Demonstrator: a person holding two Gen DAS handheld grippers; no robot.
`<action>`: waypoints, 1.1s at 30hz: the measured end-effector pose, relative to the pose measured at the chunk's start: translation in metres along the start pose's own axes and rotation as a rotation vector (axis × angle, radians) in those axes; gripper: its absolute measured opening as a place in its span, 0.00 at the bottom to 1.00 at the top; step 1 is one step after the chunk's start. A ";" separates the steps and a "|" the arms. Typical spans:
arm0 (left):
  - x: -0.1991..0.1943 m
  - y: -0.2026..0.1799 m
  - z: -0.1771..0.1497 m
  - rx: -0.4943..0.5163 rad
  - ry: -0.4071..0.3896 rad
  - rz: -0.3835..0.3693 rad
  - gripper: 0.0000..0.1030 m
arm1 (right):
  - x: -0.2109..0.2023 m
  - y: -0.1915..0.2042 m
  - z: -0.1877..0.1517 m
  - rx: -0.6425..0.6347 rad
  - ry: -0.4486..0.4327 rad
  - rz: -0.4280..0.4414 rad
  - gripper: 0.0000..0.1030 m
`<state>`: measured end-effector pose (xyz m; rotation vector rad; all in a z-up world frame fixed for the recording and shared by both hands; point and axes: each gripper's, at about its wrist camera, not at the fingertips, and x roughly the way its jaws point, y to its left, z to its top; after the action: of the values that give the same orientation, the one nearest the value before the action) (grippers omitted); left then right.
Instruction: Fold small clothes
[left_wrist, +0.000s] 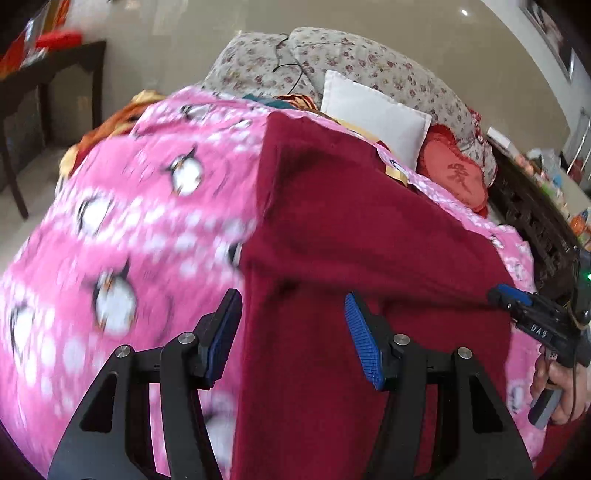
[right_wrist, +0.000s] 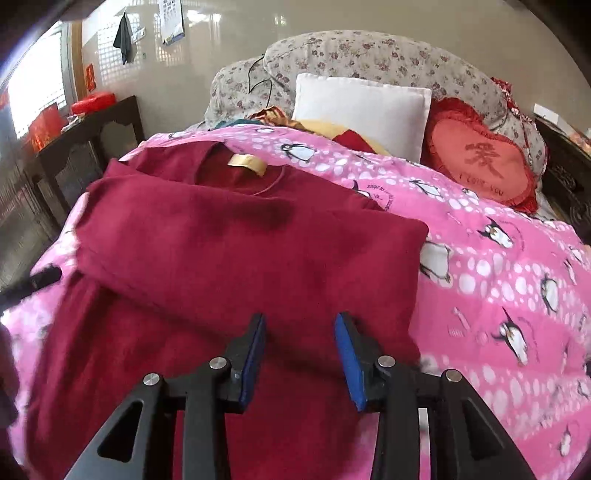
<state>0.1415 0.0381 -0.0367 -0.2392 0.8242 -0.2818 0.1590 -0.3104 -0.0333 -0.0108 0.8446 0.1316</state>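
Hovering over the bed, I hold my left gripper (left_wrist: 291, 332) with its jaws spread wide and nothing between them; the left edge of the dark red top (left_wrist: 351, 229) lies just under the gap, low in the centre of the left wrist view. The top is spread on the pink penguin blanket (left_wrist: 129, 221), which is blurred on the left of that frame. My right gripper (right_wrist: 300, 354) is also parted, jaws wide and holding nothing, above the lower part of the same top (right_wrist: 240, 251) in the bottom centre of the right wrist view. From there I see a sleeve folded across the chest of the top, the neckline with its gold label (right_wrist: 246, 163) toward the upper middle of the frame. In the left wrist view my right gripper (left_wrist: 498, 295) shows at the right edge, its tip at the top's edge; I cannot tell there whether it touches the cloth. A white pillow (right_wrist: 362, 110) and a red heart cushion (right_wrist: 480, 162) lie at the upper right, against floral pillows (right_wrist: 369, 55).
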 end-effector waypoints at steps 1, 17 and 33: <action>-0.008 0.002 -0.007 -0.010 -0.005 0.001 0.56 | -0.014 0.002 -0.003 0.001 -0.019 0.031 0.37; -0.086 0.013 -0.127 -0.027 0.152 -0.091 0.56 | -0.116 -0.018 -0.185 0.115 0.104 0.259 0.55; -0.095 0.026 -0.162 -0.123 0.213 -0.114 0.60 | -0.113 -0.007 -0.244 0.212 0.050 0.528 0.64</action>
<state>-0.0371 0.0785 -0.0860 -0.3772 1.0419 -0.3679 -0.0962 -0.3448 -0.1112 0.4121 0.8925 0.5380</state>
